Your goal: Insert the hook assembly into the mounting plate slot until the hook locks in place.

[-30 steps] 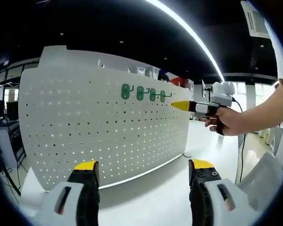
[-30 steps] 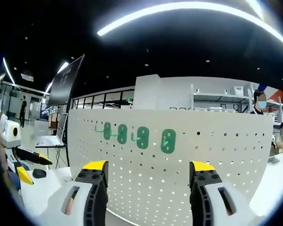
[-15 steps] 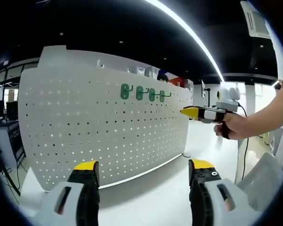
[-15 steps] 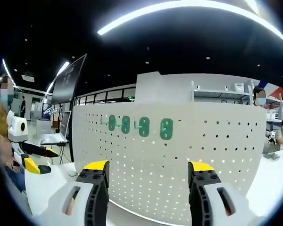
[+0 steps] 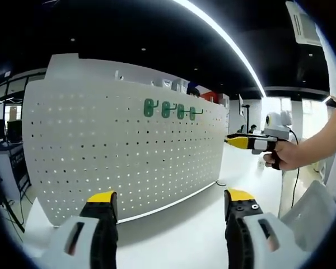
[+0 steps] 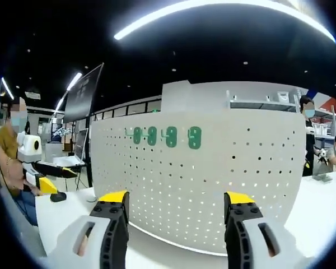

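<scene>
Four green hooks (image 5: pixel 169 109) hang on the white pegboard (image 5: pixel 123 157); left gripper (image 5: pixel 171 204) and right gripper (image 6: pixel 176 204) both empty, jaws apart.

left gripper (image 5: pixel 167 212): grey bodies, black jaws, yellow tips | right gripper (image 6: pixel 176 212): same colours | bare forearm (image 5: pixel 319 140), unsleeved

Pegboard (image 5: pixel 123 151): stands upright on the table (image 5: pixel 179 230), ahead of the left gripper (image 5: pixel 171 204).
Hooks (image 5: pixel 171 110): four in a row, side by side, on the board's upper part.
Right gripper (image 5: pixel 238 141): in the left gripper view, off the board's right end, apart from it, held by a hand (image 5: pixel 288 156).
Left gripper, right gripper view: beside the board's left end, over the table.
Shelves (image 6: pixel 263 106): behind the board.
</scene>
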### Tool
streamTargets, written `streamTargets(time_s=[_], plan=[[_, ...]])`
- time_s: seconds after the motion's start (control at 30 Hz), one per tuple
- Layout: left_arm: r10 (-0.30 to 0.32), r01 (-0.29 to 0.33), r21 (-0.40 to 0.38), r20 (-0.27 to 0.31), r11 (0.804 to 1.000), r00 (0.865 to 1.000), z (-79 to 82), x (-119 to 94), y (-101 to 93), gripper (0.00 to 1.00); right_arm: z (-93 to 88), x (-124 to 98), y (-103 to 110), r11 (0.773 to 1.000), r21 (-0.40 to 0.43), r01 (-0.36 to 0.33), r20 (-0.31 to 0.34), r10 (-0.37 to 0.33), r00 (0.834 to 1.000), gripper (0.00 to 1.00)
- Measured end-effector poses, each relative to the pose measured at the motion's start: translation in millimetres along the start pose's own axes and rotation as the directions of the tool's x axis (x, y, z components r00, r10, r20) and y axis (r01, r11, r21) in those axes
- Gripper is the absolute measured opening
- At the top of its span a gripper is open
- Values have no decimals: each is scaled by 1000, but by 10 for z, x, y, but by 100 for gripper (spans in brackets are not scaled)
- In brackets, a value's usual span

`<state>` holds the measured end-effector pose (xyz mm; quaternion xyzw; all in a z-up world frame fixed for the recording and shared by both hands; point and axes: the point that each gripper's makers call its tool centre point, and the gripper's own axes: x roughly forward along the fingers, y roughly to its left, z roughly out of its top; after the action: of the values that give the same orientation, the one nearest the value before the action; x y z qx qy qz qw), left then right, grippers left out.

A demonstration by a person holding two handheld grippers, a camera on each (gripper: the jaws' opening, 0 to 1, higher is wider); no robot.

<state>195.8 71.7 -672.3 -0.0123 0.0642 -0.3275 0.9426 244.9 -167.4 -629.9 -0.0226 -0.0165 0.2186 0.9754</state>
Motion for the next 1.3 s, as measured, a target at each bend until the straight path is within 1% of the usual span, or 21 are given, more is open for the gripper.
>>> streamTargets(time_s=[0.07,0.23,0.37,0.6,0.97,1.3], plan=[[-2,2,-6,5,1000,1000,8,-24,-2,82,-33,-57,-25,1000,3,7,-2,-7,1000,67],[5,-5,9,1,1000,1000,-1,-73,19,82,-77,-192,-43,1000,9,10,-9,-10,1000,68],[11,-11,12,-1,1000,1000,-36,-131,26,83,-128,-295,-51,1000,14,15,-18,-15,1000,69],[38,-38,3,3,999,999,-101,-266,78,87,-204,-488,-63,999,22,26,-29,-25,999,70],[78,-78,4,-24,997,997,-238,-498,153,90,-334,-753,-108,998,41,48,-54,-46,997,71],[108,-108,-12,-23,994,994,-267,-673,203,91,-414,-945,-110,997,53,50,-74,-46,996,72]])
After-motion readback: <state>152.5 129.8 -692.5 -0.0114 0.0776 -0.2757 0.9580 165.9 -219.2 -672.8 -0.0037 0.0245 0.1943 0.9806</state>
